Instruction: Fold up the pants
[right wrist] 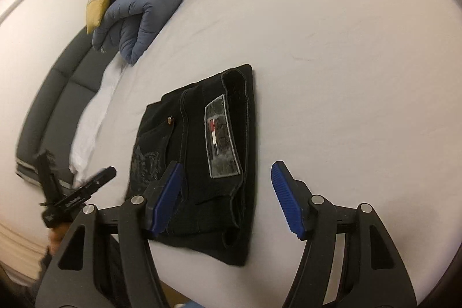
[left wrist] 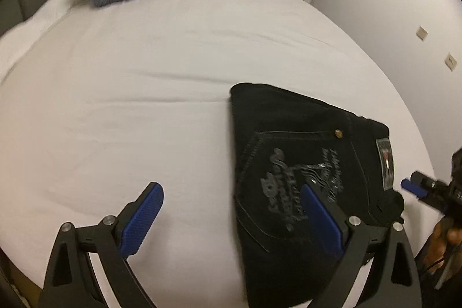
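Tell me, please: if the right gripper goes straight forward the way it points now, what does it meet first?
Probably the black folded pants. The right gripper is open, its left finger already over the pants' near edge. The patch lies straight ahead; beyond it, only white sheet. Height above the fabric is unclear.

Folded pants (left wrist: 303,163) — near end hidden behind left gripper (left wrist: 231,218) — label text unreadable

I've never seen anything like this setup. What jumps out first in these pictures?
Most striking are the black pants, folded into a compact bundle on the white bed, with a grey patch facing up. In the foreground of each view stand blue-padded pincers: the right tool and the left tool, both wide open and holding nothing. At the far end lies a rolled blue blanket beside a yellow pillow.
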